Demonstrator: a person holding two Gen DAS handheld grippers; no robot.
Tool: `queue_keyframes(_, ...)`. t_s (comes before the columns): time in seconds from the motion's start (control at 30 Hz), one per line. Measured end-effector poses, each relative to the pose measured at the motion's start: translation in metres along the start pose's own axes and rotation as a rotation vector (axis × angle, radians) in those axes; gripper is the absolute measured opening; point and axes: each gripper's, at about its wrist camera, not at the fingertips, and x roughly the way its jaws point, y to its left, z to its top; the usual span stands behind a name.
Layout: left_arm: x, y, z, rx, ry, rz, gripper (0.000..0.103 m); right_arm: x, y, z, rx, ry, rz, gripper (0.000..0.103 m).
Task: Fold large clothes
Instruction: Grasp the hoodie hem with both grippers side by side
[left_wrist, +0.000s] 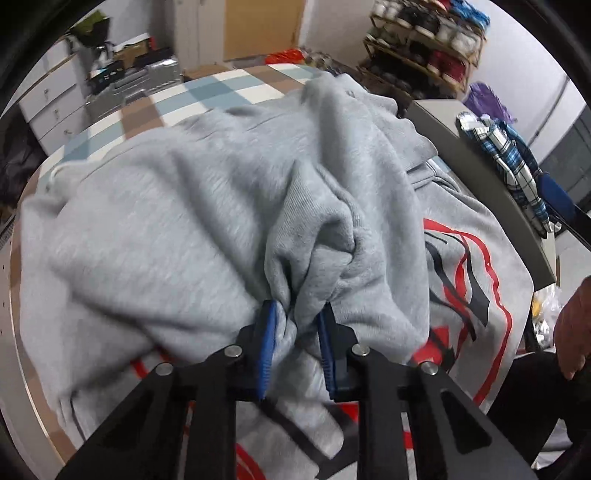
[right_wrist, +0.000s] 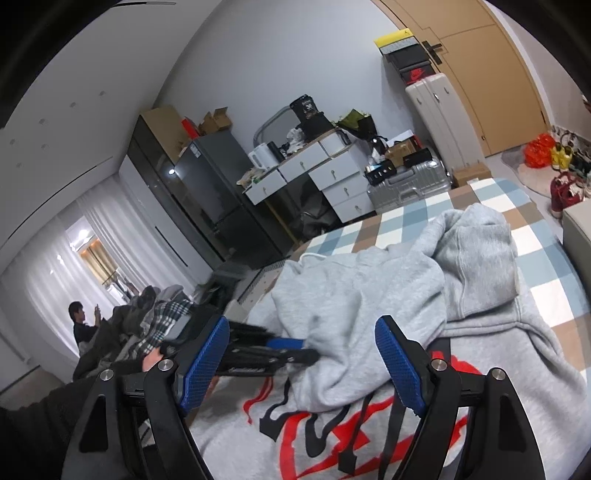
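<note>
On top of the bed with the checked cover (right_wrist: 491, 206) lies a big grey hoodie (left_wrist: 155, 236), all bunched up and not yet folded flat. It takes up most of the bed. Its front faces up near the cameras, and you can see large red and black letters (right_wrist: 306, 432) printed on it. Its hood (right_wrist: 476, 254) sits in a lump at the far end, and a thin white string (right_wrist: 314, 256) pokes out at the far left edge. Behind the bed, against the wall, stand a dark fridge (right_wrist: 210, 192), white drawers (right_wrist: 332, 177) with lots of stuff on top, and a silver suitcase (right_wrist: 410, 184). A brown door (right_wrist: 476, 74) is in the far right corner, with shoes on the floor close to it. Far off on the left, a person (right_wrist: 83, 325) sits by the bright curtains. In the left wrist view, a grey table (left_wrist: 491, 177) beside the bed has a blue checked cloth (left_wrist: 517, 162) on it. The left gripper (left_wrist: 295, 325) points down at the hoodie, and its two blue pads (left_wrist: 267, 339) are pinched tight on a thick fold of the grey cloth near the middle. The right gripper (right_wrist: 303, 358) hangs just above the printed front with its blue fingers (right_wrist: 399, 365) wide apart and nothing between them. A bare hand (left_wrist: 572, 332) shows at the right edge of the left wrist view.
</note>
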Motion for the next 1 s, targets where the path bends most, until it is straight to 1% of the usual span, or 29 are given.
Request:
queue_keyframes(0.03, -0.002, 0.002, -0.004, -0.023, -0.009, -0.002, 0.013, 0.002, 0.0, -0.001, 0.001, 0.01, -0.007, 0.083)
queue_keyframes(0.1, -0.005, 0.002, -0.006, -0.045, -0.019, 0.007, 0.008, 0.014, -0.002, -0.006, 0.007, 0.06, -0.047, 0.083)
queue_keyframes(0.13, -0.005, 0.004, -0.015, -0.059, -0.015, 0.031, 0.0, 0.018, -0.004, -0.008, 0.012, 0.078, -0.066, 0.083)
queue_keyframes(0.17, -0.002, 0.007, -0.02, -0.078, 0.017, 0.04, 0.0, 0.026, -0.007, -0.011, 0.023, 0.112, -0.094, 0.082)
queue_keyframes(0.2, -0.001, 0.01, -0.026, -0.095, 0.037, 0.033, 0.0, 0.035, -0.011, -0.015, 0.042, 0.15, -0.118, 0.082)
queue_keyframes(0.23, -0.002, 0.01, -0.027, -0.1, 0.03, 0.036, 0.0, 0.04, -0.015, -0.017, 0.056, 0.17, -0.125, 0.082)
queue_keyframes(0.27, -0.01, 0.01, -0.029, -0.104, 0.008, 0.034, 0.0, 0.046, -0.02, -0.02, 0.08, 0.19, -0.131, 0.082)
queue_keyframes(0.33, -0.025, 0.01, -0.026, -0.13, -0.042, -0.013, 0.0, 0.053, -0.028, -0.023, 0.116, 0.205, -0.14, 0.082)
queue_keyframes(0.4, -0.04, 0.009, -0.013, -0.169, -0.099, -0.041, 0.0, 0.057, -0.037, -0.024, 0.15, 0.211, -0.153, 0.082)
queue_keyframes(0.43, -0.043, 0.011, -0.005, -0.195, -0.12, -0.044, 0.003, 0.057, -0.04, -0.024, 0.162, 0.21, -0.153, 0.082)
queue_keyframes(0.47, -0.042, 0.014, 0.003, -0.226, -0.124, -0.03, 0.01, 0.057, -0.045, -0.024, 0.183, 0.207, -0.158, 0.082)
queue_keyframes(0.53, -0.03, 0.025, 0.017, -0.321, -0.107, 0.005, 0.067, 0.054, -0.053, -0.025, 0.209, 0.202, -0.172, 0.082)
queue_keyframes(0.57, -0.025, 0.031, 0.021, -0.371, -0.115, -0.016, 0.07, 0.052, -0.059, -0.026, 0.226, 0.199, -0.182, 0.082)
queue_keyframes(0.6, -0.019, 0.034, 0.026, -0.402, -0.112, -0.039, 0.07, 0.05, -0.06, -0.027, 0.235, 0.195, -0.186, 0.082)
queue_keyframes(0.63, -0.012, 0.036, 0.032, -0.422, -0.095, -0.039, 0.07, 0.047, -0.064, -0.027, 0.247, 0.191, -0.187, 0.082)
queue_keyframes(0.67, -0.005, 0.036, 0.037, -0.429, -0.082, -0.02, 0.07, 0.045, -0.066, -0.026, 0.256, 0.184, -0.189, 0.082)
queue_keyframes(0.77, 0.014, 0.033, 0.052, -0.398, -0.056, 0.082, 0.07, 0.04, -0.074, -0.025, 0.287, 0.166, -0.193, 0.082)
queue_keyframes(0.8, 0.02, 0.034, 0.053, -0.405, -0.05, 0.079, 0.07, 0.04, -0.076, -0.024, 0.293, 0.166, -0.189, 0.082)
queue_keyframes(0.83, 0.022, 0.04, 0.053, -0.421, -0.049, 0.091, 0.065, 0.041, -0.076, -0.024, 0.295, 0.167, -0.186, 0.082)
queue_keyframes(0.87, 0.025, 0.041, 0.053, -0.442, -0.059, 0.101, 0.056, 0.043, -0.077, -0.023, 0.294, 0.168, -0.185, 0.082)
queue_keyframes(0.9, 0.025, 0.042, 0.052, -0.458, -0.078, 0.116, 0.036, 0.043, -0.077, -0.023, 0.289, 0.17, -0.186, 0.082)
queue_keyframes(0.93, 0.026, 0.041, 0.05, -0.459, -0.085, 0.122, 0.021, 0.044, -0.075, -0.023, 0.283, 0.171, -0.185, 0.082)
queue_keyframes(0.97, 0.029, 0.044, 0.047, -0.463, -0.085, 0.108, 0.019, 0.045, -0.073, -0.022, 0.274, 0.171, -0.178, 0.082)
queue_keyframes(1.0, 0.025, 0.047, 0.042, -0.468, -0.101, 0.094, 0.014, 0.046, -0.07, -0.023, 0.268, 0.169, -0.173, 0.082)
